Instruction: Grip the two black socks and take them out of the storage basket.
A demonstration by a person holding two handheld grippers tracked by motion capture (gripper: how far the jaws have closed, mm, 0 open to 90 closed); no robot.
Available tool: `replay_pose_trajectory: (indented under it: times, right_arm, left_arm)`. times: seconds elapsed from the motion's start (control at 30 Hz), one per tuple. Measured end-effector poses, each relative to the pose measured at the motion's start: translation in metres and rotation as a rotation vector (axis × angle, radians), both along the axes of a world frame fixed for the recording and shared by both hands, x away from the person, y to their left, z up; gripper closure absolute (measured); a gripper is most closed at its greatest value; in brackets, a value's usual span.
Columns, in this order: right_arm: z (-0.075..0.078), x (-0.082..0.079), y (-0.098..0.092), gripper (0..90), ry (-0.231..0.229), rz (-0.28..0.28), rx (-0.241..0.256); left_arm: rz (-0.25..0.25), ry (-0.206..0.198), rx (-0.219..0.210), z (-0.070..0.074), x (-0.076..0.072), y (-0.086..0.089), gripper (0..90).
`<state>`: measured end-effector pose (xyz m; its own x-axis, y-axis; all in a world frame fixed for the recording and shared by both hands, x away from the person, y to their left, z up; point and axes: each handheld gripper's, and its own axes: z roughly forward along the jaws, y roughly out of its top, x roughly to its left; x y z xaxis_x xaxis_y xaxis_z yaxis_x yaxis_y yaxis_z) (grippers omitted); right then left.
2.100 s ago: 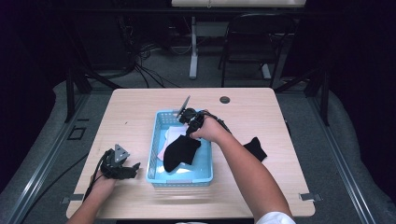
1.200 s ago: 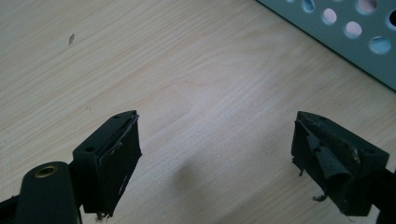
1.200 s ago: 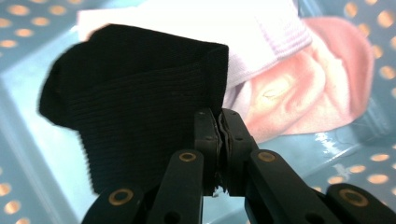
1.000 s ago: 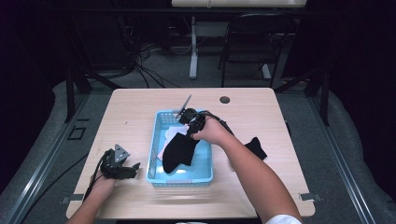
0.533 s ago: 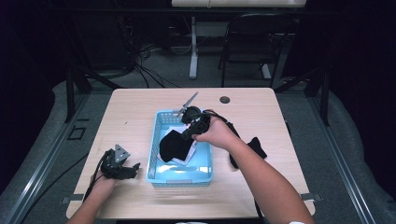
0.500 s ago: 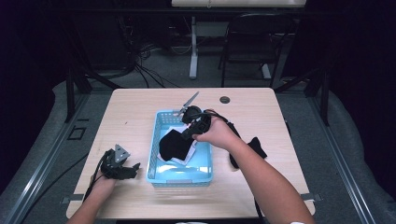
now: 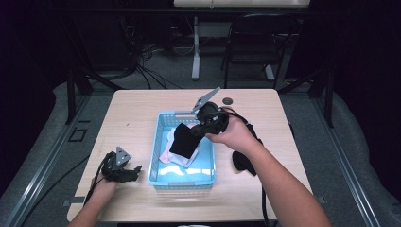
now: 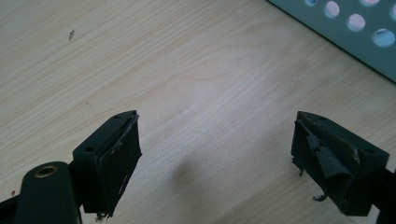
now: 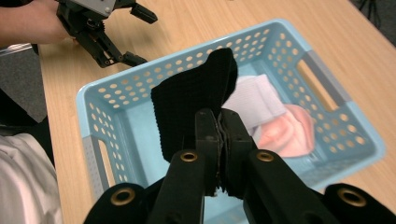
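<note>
Black sock (image 9: 194, 100) pinched tight in right gripper (image 9: 219, 126), hanging over blue basket (image 7: 158, 158). White and pink socks (image 9: 275, 116) in basket. Left gripper (image 7: 120, 168) on table (image 7: 142, 109), jaws wide apart, holding nothing.

The left gripper (image 8: 217, 163) hangs over a pale wooden table (image 8: 187, 70), its two black jaws set wide apart with nothing between them. The jaw on the left of the view carries a flat dark pad whose edge is frayed at the lower tip. The jaw on the right has a worn pad (image 8: 327, 158), torn and peeling, with loose shreds hanging below it. A soft shadow lies on the wood between the jaws. Beyond the right jaw, at the upper right corner, runs the edge of a grey-blue perforated basket wall (image 8: 345, 42), its round holes showing pink and blue. A small dark fleck (image 8: 71, 34) marks the wood well beyond the left jaw.
</note>
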<state>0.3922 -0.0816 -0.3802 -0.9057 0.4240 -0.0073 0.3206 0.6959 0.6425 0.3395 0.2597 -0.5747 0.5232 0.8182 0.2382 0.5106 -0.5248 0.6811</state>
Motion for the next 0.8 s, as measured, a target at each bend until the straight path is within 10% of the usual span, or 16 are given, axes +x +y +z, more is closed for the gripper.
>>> replay_pose_trajectory:
  times: [0.37, 0.8]
  right_arm:
    - [0.035, -0.020, -0.053, 87.6, -0.072, -0.084, -0.040]
    - [0.040, -0.038, -0.105, 87.7, -0.091, -0.188, -0.066]
  left_arm:
    - [0.009, 0.002, -0.002, 0.000, -0.001, 0.001, 15.6]
    - [0.010, 0.006, 0.006, -0.002, 0.000, 0.000, 15.6]
